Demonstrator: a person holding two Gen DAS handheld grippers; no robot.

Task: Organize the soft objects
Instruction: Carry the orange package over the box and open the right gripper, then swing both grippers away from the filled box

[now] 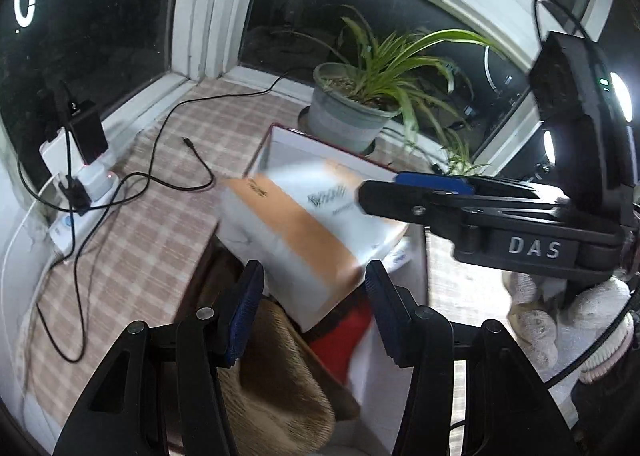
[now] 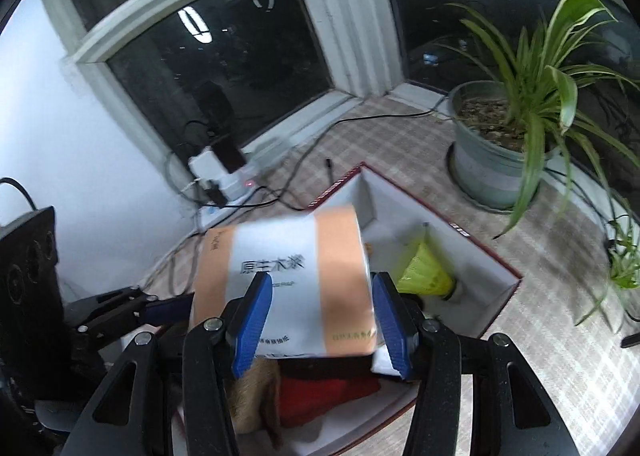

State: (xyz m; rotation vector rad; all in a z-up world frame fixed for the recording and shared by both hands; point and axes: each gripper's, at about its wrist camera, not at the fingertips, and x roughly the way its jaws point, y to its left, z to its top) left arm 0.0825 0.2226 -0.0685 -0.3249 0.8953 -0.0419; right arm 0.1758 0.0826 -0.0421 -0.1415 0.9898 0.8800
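Observation:
A soft tissue pack (image 2: 296, 276), white with orange bands, sits between the blue pads of my right gripper (image 2: 322, 316), which is shut on it just above a white box with a dark red rim (image 2: 500, 256). The box holds a brown furry item (image 2: 256, 396), a red cloth (image 2: 324, 388) and a yellow item (image 2: 426, 272). In the left wrist view the pack (image 1: 304, 224) is blurred over the box (image 1: 276, 144). My left gripper (image 1: 312, 308) is open, its pads either side of the pack's near end, not touching. The right gripper (image 1: 420, 196) comes in from the right.
A potted spider plant (image 2: 500, 144) stands behind the box on the checked cloth (image 1: 140, 224). A power strip with chargers (image 1: 80, 184) and loose black cables (image 1: 176, 172) lie at the left by the window. A gloved hand (image 1: 568, 320) holds the right gripper.

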